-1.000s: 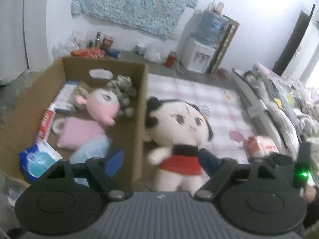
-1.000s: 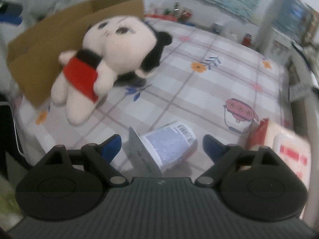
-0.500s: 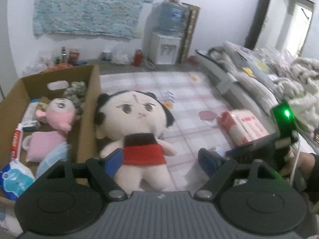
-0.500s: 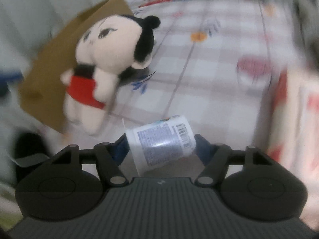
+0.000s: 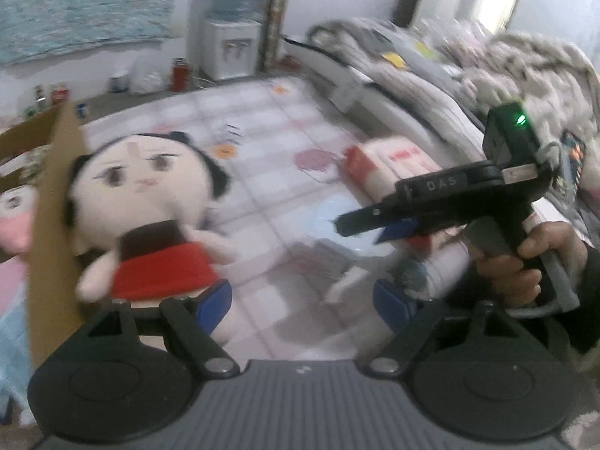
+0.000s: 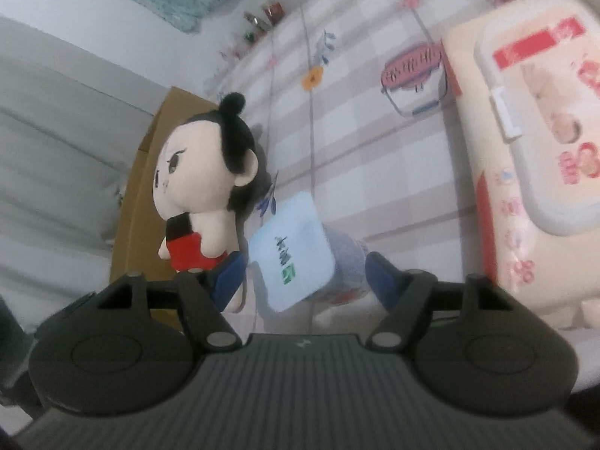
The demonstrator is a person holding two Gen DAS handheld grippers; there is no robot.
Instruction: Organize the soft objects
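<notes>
A plush doll with black hair and a red skirt sits on the checked mat, leaning on the cardboard box. My left gripper hangs just in front of the doll. Its jaws are opening with nothing between them, and the doll's foot lies behind the left finger. A pale blue tissue pack sits between the pads of my right gripper. The pads still press on it, though the jaws are easing open slightly. In the left wrist view, a hand holds the right gripper low over the mat. The doll stands beyond the pack.
A large pack of baby wipes lies on the mat to the right. The box holds a pink plush and other items. Piled bedding borders the mat on the right. A water dispenser stands at the far wall.
The left view has swung right and sunk, and the right gripper is now in it. The right gripper closed on the tissue pack, then rolled with the pack in it.
</notes>
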